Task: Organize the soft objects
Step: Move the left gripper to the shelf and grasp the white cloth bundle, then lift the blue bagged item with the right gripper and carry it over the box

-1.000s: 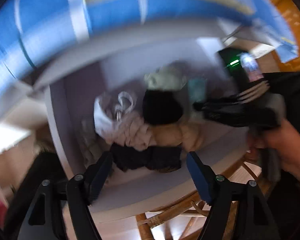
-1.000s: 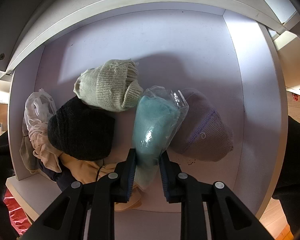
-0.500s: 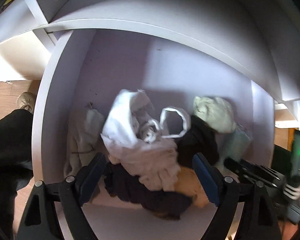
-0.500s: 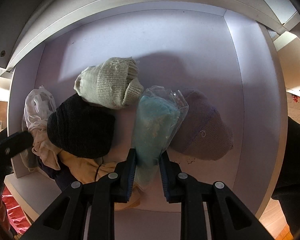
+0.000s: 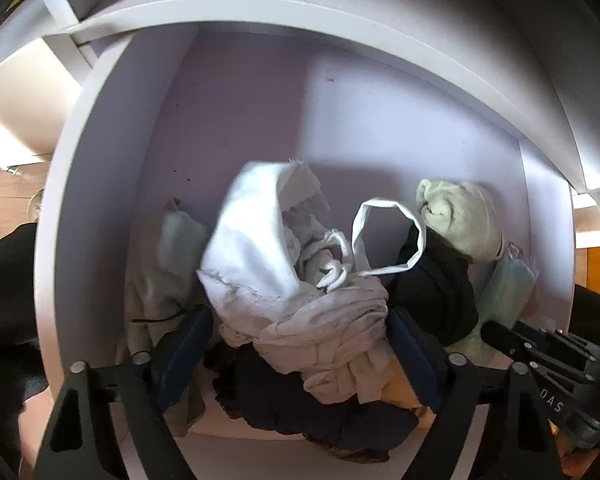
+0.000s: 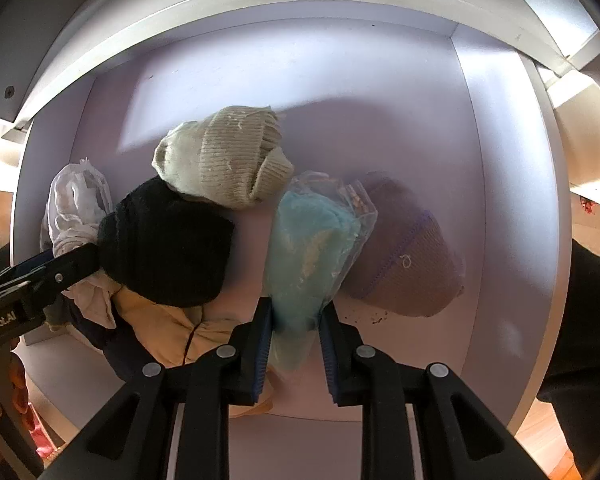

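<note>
left gripper (image 5: 300, 344) just narrowed some, jaws astride white cloth (image 5: 300, 280), maybe touching, right gripper (image 6: 294, 340) clamped on blue bag (image 6: 307, 248), right of black hat (image 6: 168, 244)

Ribbed knit hat (image 6: 224, 164) – matt, rough; clear glossy plastic bag (image 6: 315, 248); crumpled white cloth (image 5: 276, 264); smooth matt shelf (image 6: 511, 184).

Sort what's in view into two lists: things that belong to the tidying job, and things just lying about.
Job:
- crumpled white cloth with looped strap
- pale green ribbed knit hat
- black knit hat
- turquoise fabric in clear plastic bag
- mauve knit hat
- white shelf cubby

Lying about:
- dark crumbs on the shelf floor
</note>
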Tool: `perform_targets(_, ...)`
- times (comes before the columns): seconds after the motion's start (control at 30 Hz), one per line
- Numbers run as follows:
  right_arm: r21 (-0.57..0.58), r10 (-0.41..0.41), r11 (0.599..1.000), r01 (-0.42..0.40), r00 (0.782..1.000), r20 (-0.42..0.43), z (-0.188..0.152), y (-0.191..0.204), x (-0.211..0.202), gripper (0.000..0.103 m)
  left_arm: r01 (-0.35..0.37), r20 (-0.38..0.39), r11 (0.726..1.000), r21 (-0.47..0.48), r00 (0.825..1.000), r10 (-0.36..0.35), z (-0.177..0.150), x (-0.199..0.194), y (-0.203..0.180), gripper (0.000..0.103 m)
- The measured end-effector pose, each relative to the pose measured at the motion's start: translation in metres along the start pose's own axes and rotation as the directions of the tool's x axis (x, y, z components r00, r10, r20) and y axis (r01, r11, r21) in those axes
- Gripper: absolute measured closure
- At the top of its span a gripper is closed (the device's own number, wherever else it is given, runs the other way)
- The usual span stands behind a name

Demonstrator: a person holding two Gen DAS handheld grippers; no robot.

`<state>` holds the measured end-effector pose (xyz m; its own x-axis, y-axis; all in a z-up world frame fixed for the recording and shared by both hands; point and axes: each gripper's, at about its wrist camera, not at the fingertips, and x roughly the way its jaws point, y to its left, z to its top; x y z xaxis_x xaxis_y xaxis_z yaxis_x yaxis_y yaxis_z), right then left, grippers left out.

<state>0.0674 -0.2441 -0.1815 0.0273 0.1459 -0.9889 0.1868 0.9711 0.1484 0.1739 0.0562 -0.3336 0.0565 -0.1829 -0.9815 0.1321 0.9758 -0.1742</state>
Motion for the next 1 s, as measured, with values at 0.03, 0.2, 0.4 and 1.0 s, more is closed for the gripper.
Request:
perform_targets(0.03, -0.006, -0.002, 1.000, 0.002, 1.000, 0.001, 0.000, 0.001, 0.000, 0.081, 0.003, -0.004, 1.000, 0.012, 1.000, -0.003, 0.001, 0.001, 0.003, 0.024)
perform_targets(0.2, -0.021, -0.009, 1.000, 0.009, 1.000, 0.003, 0.002, 0.009, 0.000, 0.081, -0.021, 0.024, 0.998, 0.058, 1.000, 0.019, 0.002, 0.000, 0.000, 0.031)
perform_targets(0.4, -0.055, -0.028, 0.998, 0.029, 0.999, 0.015, 0.001, 0.014, -0.002, 0.081, -0.027, 0.025, 0.998, 0.053, 0.999, 0.026, 0.002, -0.002, 0.004, 0.034)
perform_targets(1.0, -0.277, -0.147, 0.944, 0.177, 0.981, 0.125, -0.021, 0.068, -0.027, 0.081, -0.035, 0.020, 0.999, 0.033, 0.999, 0.034, -0.002, 0.002, -0.006, 0.035)
